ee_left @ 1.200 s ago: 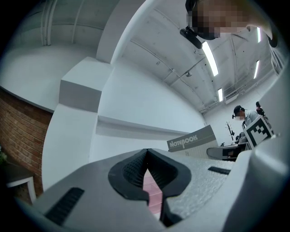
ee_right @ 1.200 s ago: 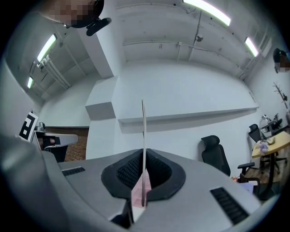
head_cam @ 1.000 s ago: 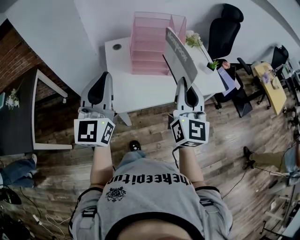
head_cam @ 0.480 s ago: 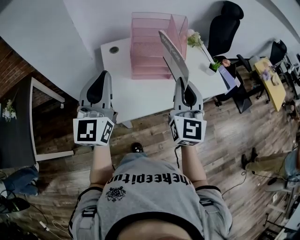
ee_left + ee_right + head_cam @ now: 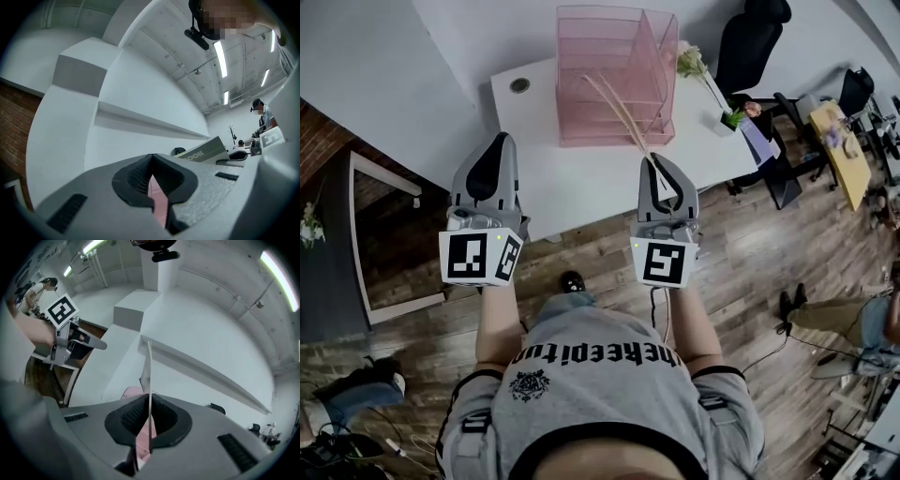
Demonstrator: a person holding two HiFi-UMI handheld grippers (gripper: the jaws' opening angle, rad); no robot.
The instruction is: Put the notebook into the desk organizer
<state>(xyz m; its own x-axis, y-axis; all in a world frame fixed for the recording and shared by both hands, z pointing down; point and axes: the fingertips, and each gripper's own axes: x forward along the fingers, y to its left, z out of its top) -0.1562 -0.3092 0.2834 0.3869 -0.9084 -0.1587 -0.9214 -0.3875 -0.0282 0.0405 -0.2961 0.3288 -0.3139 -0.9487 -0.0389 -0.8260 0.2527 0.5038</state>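
Notebook (image 5: pixel 623 120), just one, thin and flat, is pinched edge-on in the jaws of the right gripper (image 5: pixel 660 161). It leans toward the single pink wire-mesh organizer (image 5: pixel 591 47), with stacked trays and upright slots, on the smooth white table (image 5: pixel 553 178). Of the two grippers, the left gripper (image 5: pixel 497 141) has its ribbed jaws closed on nothing.

thin notebook (image 5: pixel 623 125) tilted edge-on before pink desk organizer (image 5: pixel 581 56).

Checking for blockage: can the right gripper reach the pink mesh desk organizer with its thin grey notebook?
Likely yes: the right gripper, shut on the notebook, faces the organizer; nothing stands between.
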